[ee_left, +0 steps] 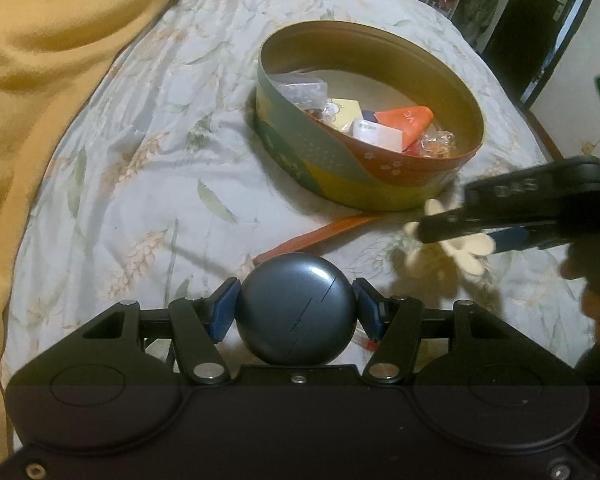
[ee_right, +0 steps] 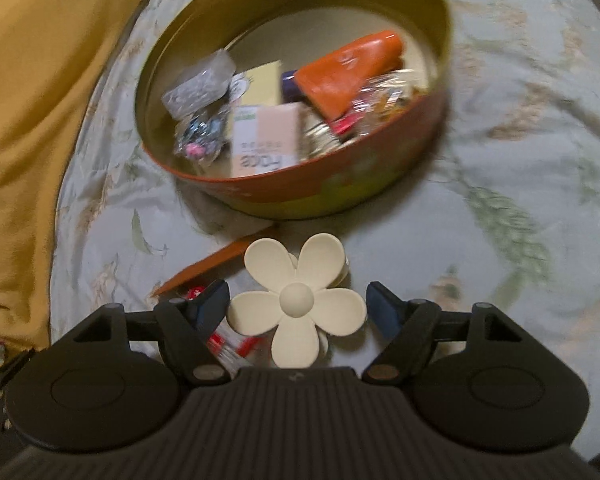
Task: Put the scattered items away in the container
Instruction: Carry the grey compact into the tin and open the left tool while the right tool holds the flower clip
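Note:
My left gripper (ee_left: 296,306) is shut on a round dark blue-grey case (ee_left: 296,320), its blue pads pressing both sides, low over the bedspread. My right gripper (ee_right: 298,300) is shut on a cream flower-shaped hair clip (ee_right: 320,256), which stays sharp while the bed behind it blurs. In the left wrist view the right gripper (ee_left: 460,236) carries the hair clip (ee_left: 470,246) above the bed, casting a shadow, just in front of the round tin (ee_left: 380,184). The tin (ee_right: 300,196) is open and holds an orange pouch (ee_right: 348,68), small boxes and plastic bags.
A yellow blanket (ee_left: 40,80) covers the left side of the bed. An orange strip (ee_left: 320,236) lies on the floral bedspread between the tin and the grippers. A red-and-white wrapper (ee_right: 228,340) shows under the right gripper. A hand (ee_left: 596,300) holds the right gripper.

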